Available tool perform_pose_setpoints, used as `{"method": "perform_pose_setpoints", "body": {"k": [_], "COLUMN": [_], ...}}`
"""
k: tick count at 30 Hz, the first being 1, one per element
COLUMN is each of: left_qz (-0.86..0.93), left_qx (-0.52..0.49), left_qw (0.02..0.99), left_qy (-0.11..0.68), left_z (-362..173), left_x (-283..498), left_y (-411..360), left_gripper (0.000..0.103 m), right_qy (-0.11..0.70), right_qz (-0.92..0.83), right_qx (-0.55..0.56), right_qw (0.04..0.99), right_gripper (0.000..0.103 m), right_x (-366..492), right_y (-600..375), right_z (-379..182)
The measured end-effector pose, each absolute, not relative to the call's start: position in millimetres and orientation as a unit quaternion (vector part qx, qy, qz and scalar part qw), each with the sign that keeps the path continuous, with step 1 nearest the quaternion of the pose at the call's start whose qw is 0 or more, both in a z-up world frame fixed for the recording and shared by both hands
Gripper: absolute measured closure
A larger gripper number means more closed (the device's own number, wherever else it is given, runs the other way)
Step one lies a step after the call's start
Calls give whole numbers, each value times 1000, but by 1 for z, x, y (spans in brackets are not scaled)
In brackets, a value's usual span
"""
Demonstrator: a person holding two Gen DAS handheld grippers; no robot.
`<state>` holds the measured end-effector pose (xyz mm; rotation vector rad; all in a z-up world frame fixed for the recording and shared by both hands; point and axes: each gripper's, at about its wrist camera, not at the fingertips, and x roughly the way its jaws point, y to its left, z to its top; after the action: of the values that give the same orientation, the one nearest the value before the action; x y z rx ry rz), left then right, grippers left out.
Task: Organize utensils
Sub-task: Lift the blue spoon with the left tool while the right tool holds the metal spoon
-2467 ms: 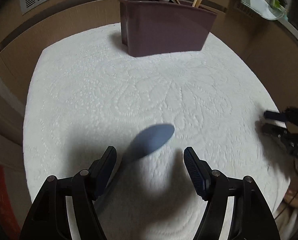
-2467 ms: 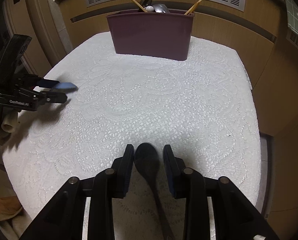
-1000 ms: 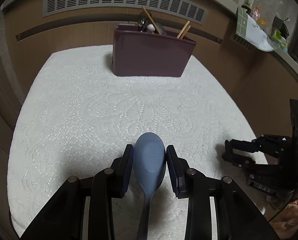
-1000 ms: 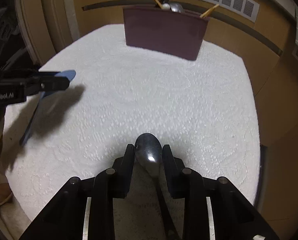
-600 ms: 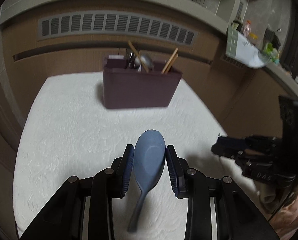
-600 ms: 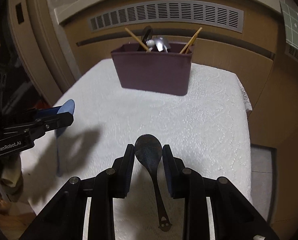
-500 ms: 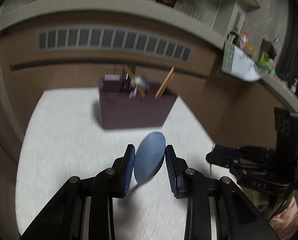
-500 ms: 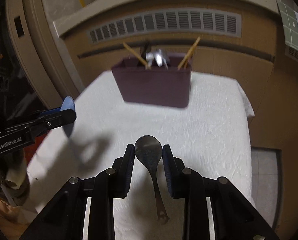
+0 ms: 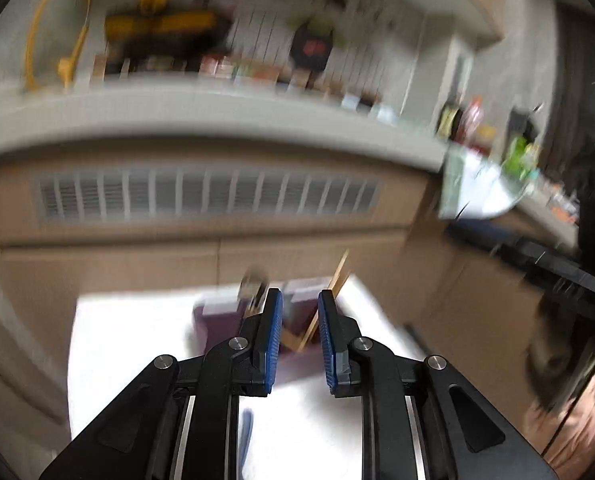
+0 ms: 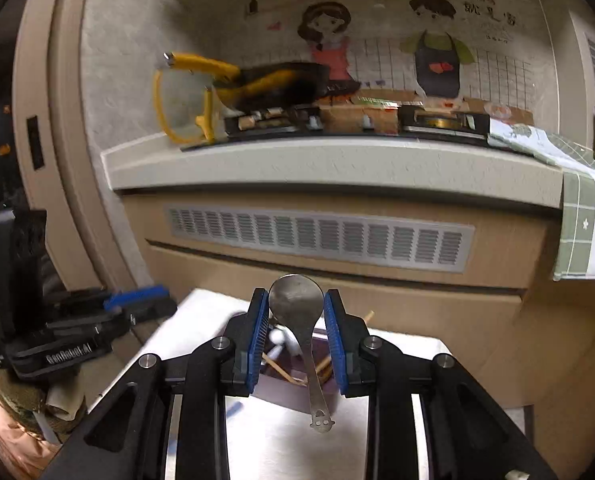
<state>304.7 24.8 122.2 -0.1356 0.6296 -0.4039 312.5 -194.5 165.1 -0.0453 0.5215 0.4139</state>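
Note:
My right gripper (image 10: 296,312) is shut on a metal spoon (image 10: 297,304), bowl up between the pads, handle hanging down above the maroon utensil holder (image 10: 285,396). The holder holds chopsticks (image 10: 281,368) and a white utensil. In the blurred left wrist view my left gripper (image 9: 299,320) stands a little apart with nothing between the pads; a blue spoon (image 9: 246,436) lies on the white cloth (image 9: 129,360) below it. The holder (image 9: 221,320) sits just beyond the fingers. The left gripper also shows in the right wrist view (image 10: 137,300).
A wooden cabinet with a vent grille (image 10: 321,240) stands behind the table under a grey counter (image 10: 337,168) with a yellow-handled pan (image 10: 257,80). A green checked cloth (image 10: 585,220) hangs at the right. The right gripper shows in the left wrist view (image 9: 557,276).
Both grippers rose and tilted up toward the holder. The blue spoon left my left gripper's pads and now lies on the cloth. The right gripper still holds the metal spoon.

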Motion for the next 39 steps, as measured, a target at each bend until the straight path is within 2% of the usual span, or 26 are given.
{"method": "perform_pose_setpoints", "body": {"k": [4, 6, 10, 12, 13, 18, 24, 28, 30, 31, 34, 38, 39], "left_qz": [-178, -174, -165, -158, -152, -110, -121, -130, -129, -129, -135, -125, -123], "left_qx": [-74, -78, -85, -86, -81, -72, -85, -51, -26, -19, -13, 8, 8], "left_qw": [898, 885, 875, 877, 879, 884, 879, 873, 867, 865, 838, 834, 837], "left_qy": [395, 425, 447, 446, 445, 448, 454, 468, 480, 484, 529, 537, 533], "left_z": [49, 15, -34, -48, -51, -66, -58, -48, -47, -47, -56, -60, -60], "left_x": [310, 301, 267, 244, 239, 224, 245, 263, 274, 277, 301, 309, 306], "left_y": [33, 39, 52, 52, 51, 46, 36, 24, 19, 19, 17, 16, 15], "left_gripper": [82, 77, 65, 54, 49, 49, 49, 49, 50, 54, 79, 94, 94], "right_qy": [300, 317, 346, 355, 362, 383, 396, 399, 400, 400, 401, 401, 400], "right_qz": [198, 192, 197, 195, 195, 191, 192, 188, 185, 186, 185, 186, 185], "right_qx": [1, 0, 1, -1, 0, -3, -8, -20, -24, -23, -19, -16, -15], "right_qw": [933, 929, 917, 914, 911, 904, 898, 897, 897, 897, 897, 897, 897], "right_gripper": [77, 77, 77, 77, 77, 77, 77, 77, 77, 77, 77, 77, 77], "right_x": [324, 321, 309, 303, 300, 283, 263, 253, 250, 249, 248, 247, 246], "right_y": [-207, -209, -209, -208, -208, -203, -199, -199, -200, -201, -204, -205, -205], "right_z": [133, 114, 83, 70, 63, 37, 26, 22, 20, 20, 19, 18, 18]}}
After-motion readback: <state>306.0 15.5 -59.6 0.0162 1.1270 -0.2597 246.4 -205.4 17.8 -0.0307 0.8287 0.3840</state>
